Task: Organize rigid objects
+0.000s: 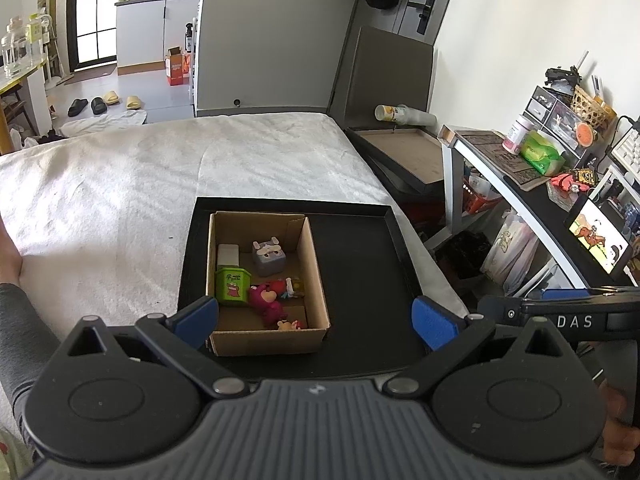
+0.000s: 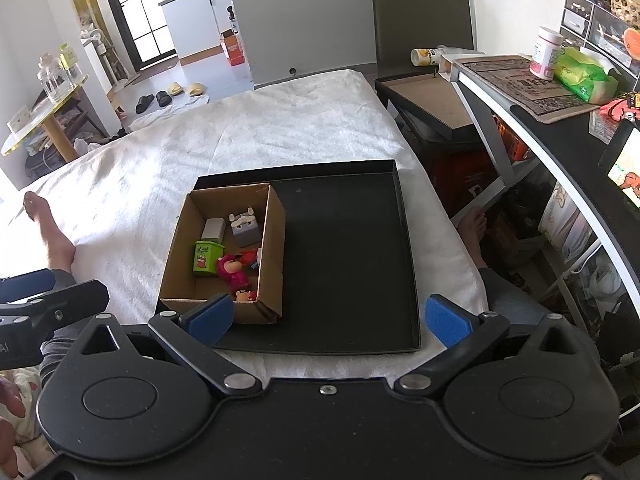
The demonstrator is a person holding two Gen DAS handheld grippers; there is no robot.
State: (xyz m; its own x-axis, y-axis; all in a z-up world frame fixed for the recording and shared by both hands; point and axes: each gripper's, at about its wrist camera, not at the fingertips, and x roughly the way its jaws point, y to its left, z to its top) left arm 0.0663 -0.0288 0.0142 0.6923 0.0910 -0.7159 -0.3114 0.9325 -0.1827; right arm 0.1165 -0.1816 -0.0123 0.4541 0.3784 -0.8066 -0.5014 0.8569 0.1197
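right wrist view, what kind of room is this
Most likely a lived-in bedroom or studio flat. The black tray rests on a white-covered bed, a cluttered desk stands alongside, and slippers lie near a kitchen counter beyond.

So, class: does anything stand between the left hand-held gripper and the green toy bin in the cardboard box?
Only the box's near wall. The left hand-held gripper is open and empty, held before the box, and the green bin stands upright just behind that wall. From above, nothing covers the bin.
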